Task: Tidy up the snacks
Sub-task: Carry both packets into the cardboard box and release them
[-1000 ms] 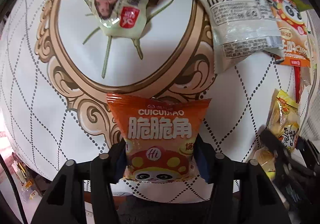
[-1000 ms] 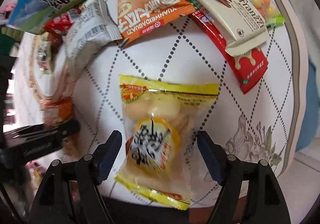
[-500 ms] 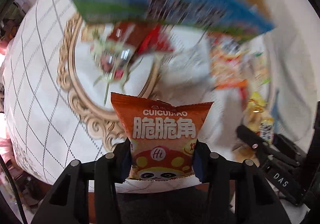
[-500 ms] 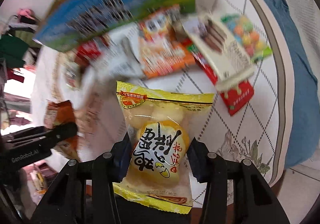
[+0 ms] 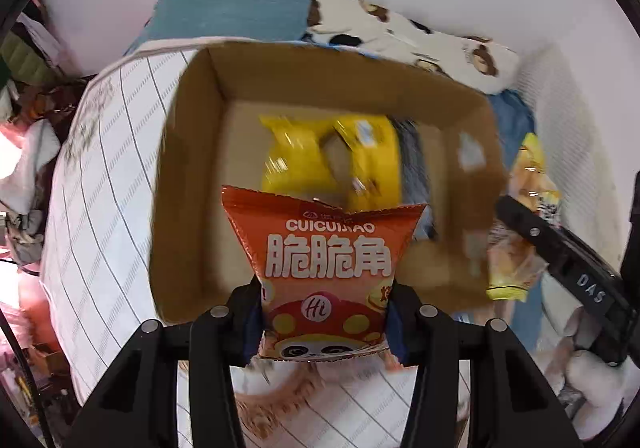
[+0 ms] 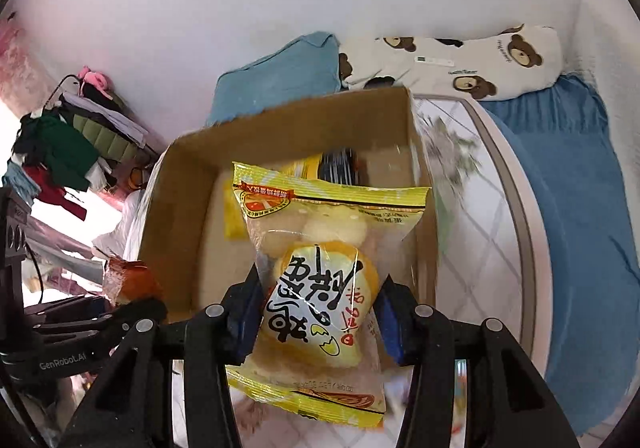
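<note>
Left gripper point(image 5: 324, 318) clamped on the orange snack bag point(image 5: 326, 272); a second ago that bag lay on the patterned tabletop among loose packets, its jaws just closing on it; now it hangs over the open cardboard box point(image 5: 192, 151). Yellow packets point(image 5: 304, 163) already lie inside (blurred). Right gripper point(image 6: 320, 312) likewise closed its jaws within the last second and pinches the yellow egg-snack bag point(image 6: 320, 268), lifted from the cloth to above the same box. Judgement: both pickups done; release into the box comes next.
</note>
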